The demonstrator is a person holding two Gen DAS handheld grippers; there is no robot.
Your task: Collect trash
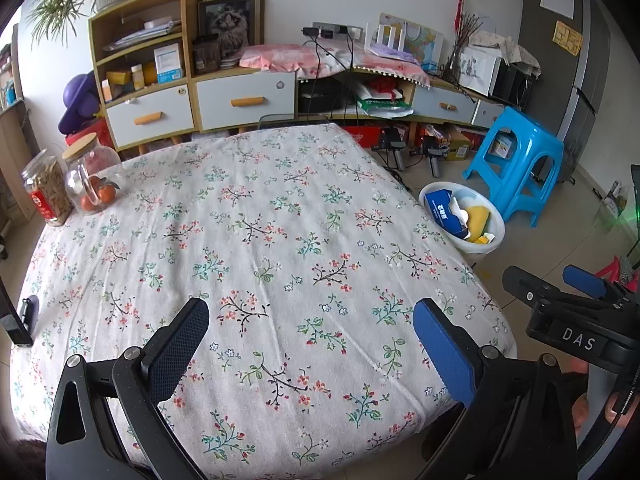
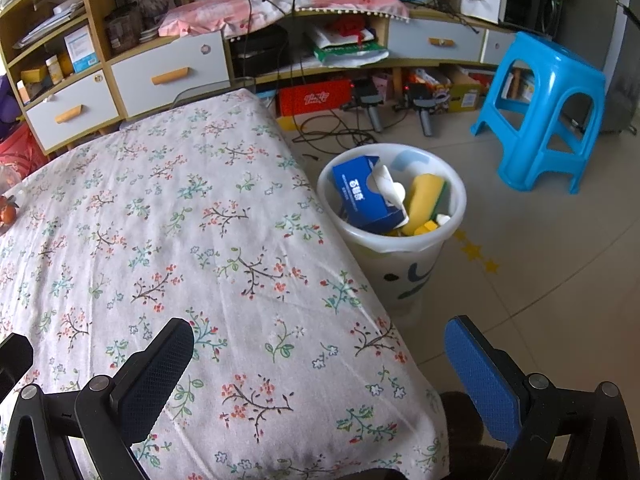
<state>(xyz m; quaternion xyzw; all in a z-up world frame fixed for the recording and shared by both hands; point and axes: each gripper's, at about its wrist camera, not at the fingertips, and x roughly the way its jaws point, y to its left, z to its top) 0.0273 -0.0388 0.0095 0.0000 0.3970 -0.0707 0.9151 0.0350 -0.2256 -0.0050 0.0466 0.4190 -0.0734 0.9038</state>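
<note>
A white bin [image 2: 416, 264] stands on the floor by the table's right edge; the left wrist view shows the bin [image 1: 496, 220] too. Inside lie a blue tissue box [image 2: 360, 196], a yellow sponge [image 2: 424, 196] and small yellow scraps. My left gripper [image 1: 310, 316] hangs open over the near part of the floral tablecloth [image 1: 260, 240], with nothing between its fingers. My right gripper [image 2: 318, 340] is open above the table's near right corner, also holding nothing. The right gripper [image 1: 556, 280] shows at the right of the left wrist view.
Two jars [image 1: 72, 180] stand at the table's far left. A dark device [image 1: 24, 320] lies at the left edge. A blue plastic stool [image 2: 548, 108] stands beyond the bin. Drawers and shelves [image 1: 180, 100] line the wall; cables and boxes [image 2: 360, 108] litter the floor.
</note>
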